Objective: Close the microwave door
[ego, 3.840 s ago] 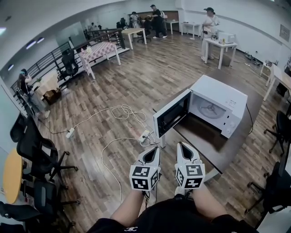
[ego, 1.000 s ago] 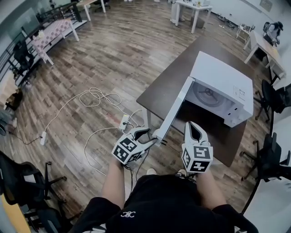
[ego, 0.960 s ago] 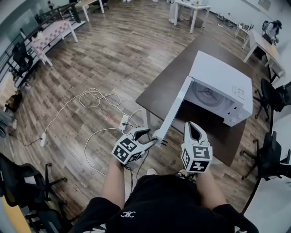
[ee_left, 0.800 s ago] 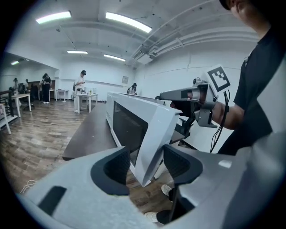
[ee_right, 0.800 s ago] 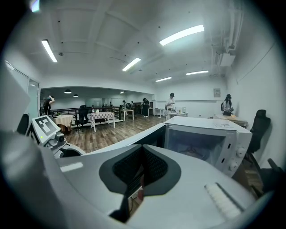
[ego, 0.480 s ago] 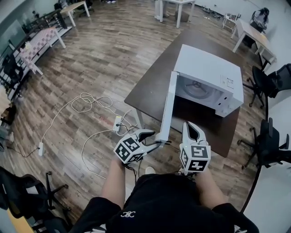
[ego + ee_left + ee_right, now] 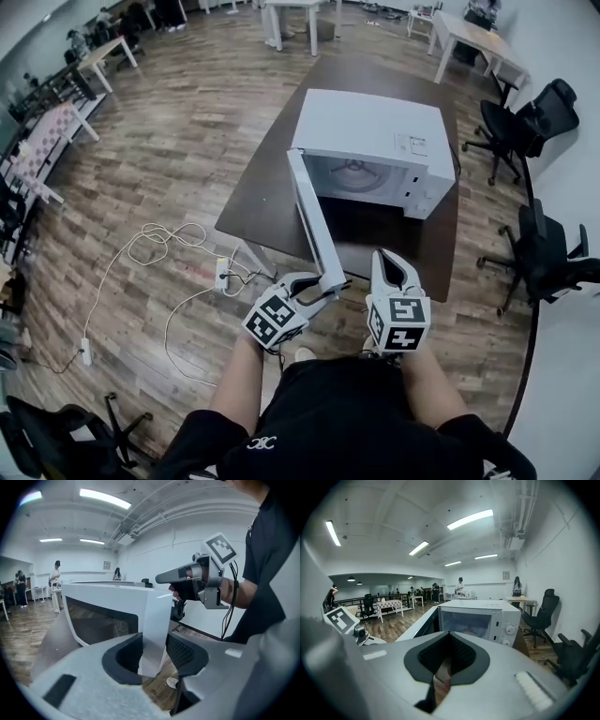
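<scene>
A white microwave stands on a dark table with its door swung wide open toward me. My left gripper is at the door's free edge. In the left gripper view that edge stands between the closing jaws of the left gripper, nearly filling the gap, and I see no firm press. My right gripper hovers just right of the door, over the table's near edge, shut and empty. In the right gripper view the microwave lies straight ahead and the door runs along the left.
Black office chairs stand right of the table, another farther back. Cables and a power strip lie on the wood floor left of the table. More tables and people are at the far end of the room.
The head view has swung round, so the microwave sits further left and faces me more. Both grippers kept by the door's free edge. The left jaws have narrowed around that edge.
</scene>
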Motion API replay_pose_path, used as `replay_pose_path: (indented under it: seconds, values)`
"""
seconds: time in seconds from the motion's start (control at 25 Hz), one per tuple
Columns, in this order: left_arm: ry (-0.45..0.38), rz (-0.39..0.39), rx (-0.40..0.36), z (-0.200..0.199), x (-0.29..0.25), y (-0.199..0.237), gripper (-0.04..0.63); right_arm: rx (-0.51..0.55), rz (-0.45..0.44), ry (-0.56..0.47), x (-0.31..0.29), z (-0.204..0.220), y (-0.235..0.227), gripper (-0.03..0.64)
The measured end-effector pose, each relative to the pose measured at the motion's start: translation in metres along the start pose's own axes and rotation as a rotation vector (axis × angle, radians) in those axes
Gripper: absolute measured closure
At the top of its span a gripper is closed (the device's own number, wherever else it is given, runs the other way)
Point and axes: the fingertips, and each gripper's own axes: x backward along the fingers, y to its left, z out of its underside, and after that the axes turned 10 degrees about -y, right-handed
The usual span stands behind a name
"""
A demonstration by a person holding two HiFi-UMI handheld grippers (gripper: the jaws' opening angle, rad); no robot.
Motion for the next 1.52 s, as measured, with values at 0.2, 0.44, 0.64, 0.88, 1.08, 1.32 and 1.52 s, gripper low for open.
replay_pose_path:
  seconds: [0.2,0.44,0.64,0.88,1.08,1.32,1.52]
  values:
    - [-0.009,-0.037,0.008,-0.012,-0.042,-0.008,0.431,-0.026,0.051,-0.006,0.016,-0.001,-0.043,0.609]
    - [-0.005,-0.094,0.023,-0.028,-0.091,-0.01,0.431,-0.072,0.093,-0.018,0.028,-0.003,-0.091,0.609]
    - [0.009,-0.129,0.06,-0.04,-0.128,-0.006,0.428,-0.115,0.121,-0.021,0.034,0.002,-0.13,0.609]
    - [0.004,-0.207,0.106,-0.053,-0.17,0.002,0.434,-0.142,0.145,-0.029,0.04,0.003,-0.17,0.609]
    - [-0.006,-0.27,0.126,-0.064,-0.198,0.014,0.439,-0.138,0.137,-0.048,0.039,-0.003,-0.194,0.609]
    - [-0.02,-0.327,0.156,-0.075,-0.228,0.027,0.442,-0.135,0.131,-0.06,0.038,-0.006,-0.229,0.609]
    - [-0.038,-0.364,0.167,-0.084,-0.254,0.042,0.446,-0.129,0.123,-0.062,0.032,-0.009,-0.258,0.609]
